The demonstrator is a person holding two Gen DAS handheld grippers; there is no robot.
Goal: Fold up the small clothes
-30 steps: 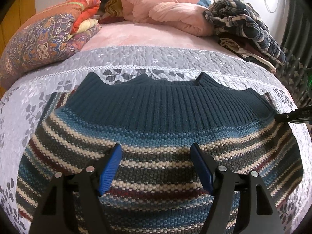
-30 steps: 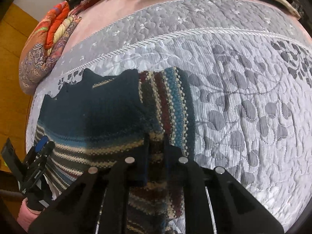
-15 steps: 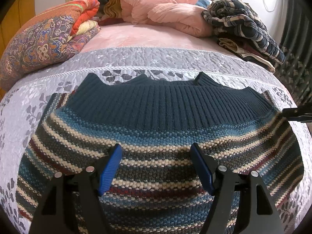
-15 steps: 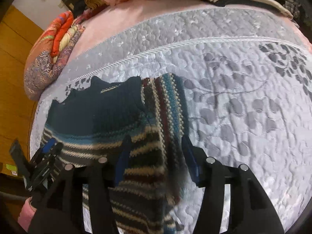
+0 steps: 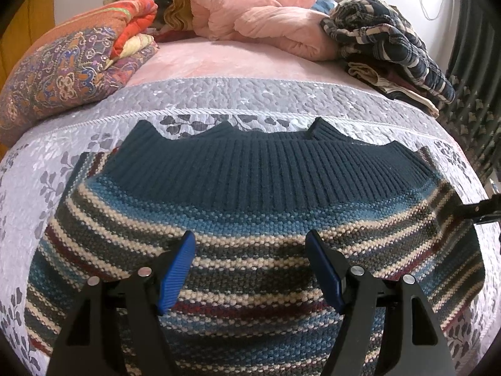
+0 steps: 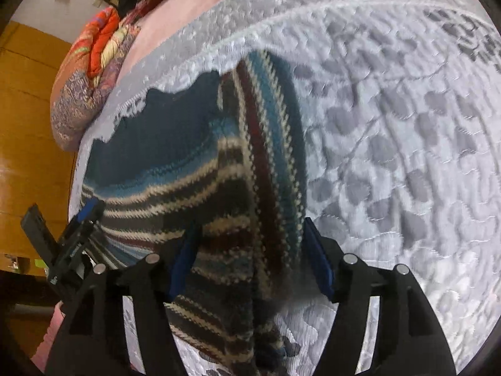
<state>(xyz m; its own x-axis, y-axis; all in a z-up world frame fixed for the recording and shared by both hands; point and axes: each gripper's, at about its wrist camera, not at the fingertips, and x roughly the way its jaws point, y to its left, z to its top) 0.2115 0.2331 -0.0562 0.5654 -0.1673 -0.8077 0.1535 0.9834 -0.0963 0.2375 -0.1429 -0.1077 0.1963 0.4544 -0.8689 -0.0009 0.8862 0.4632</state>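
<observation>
On quilted bedspread, ribbed, striped knit sweater, both tongs agape

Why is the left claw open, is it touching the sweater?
Cannot tell. The left wrist view shows the left gripper open over the sweater, but not whether its fingers press it.

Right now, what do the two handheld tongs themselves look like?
Both look alike. The left tongs have black, angular plastic arms with triangular cut-outs, round silver rivets at the joints, and ribbed blue pads on the inner faces. The right tongs show the same black frame, silver rivets and blue pads. No cables or markings show.
</observation>
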